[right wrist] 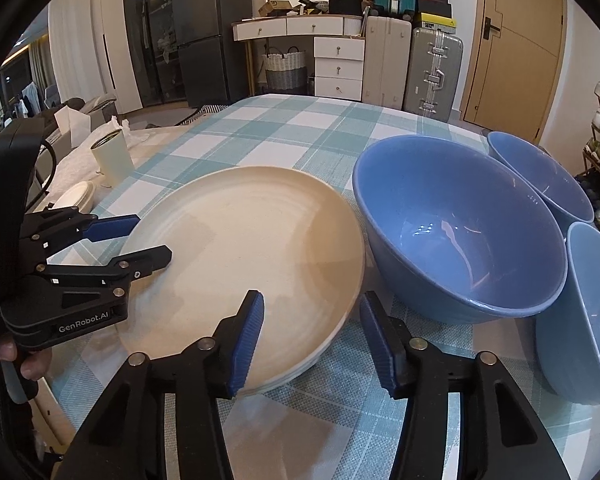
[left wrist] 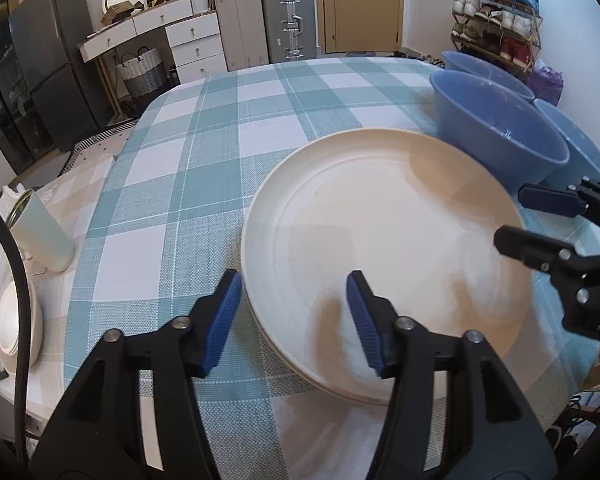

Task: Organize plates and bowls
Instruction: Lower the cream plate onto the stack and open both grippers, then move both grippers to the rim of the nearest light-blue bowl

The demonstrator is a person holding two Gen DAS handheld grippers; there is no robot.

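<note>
The cream plates (left wrist: 384,240) lie stacked on the checked tablecloth (left wrist: 204,184), just left of the big blue bowl (right wrist: 460,232); how many plates are in the stack is hard to count. The left gripper (left wrist: 294,320) and the right gripper (right wrist: 312,340) each stand partly open astride the plates' rim on opposite sides, the pads gripping nothing. Only the right view shows inside the bowl, while the nearest bowl (right wrist: 580,312) is cut off.

Matt cream ceramic plate (right wrist: 252,248), glossy blue glazed bowl (right wrist: 460,232), woven checked cloth tablecloth (left wrist: 188,184), ribbed blue pads (left wrist: 224,320).
</note>
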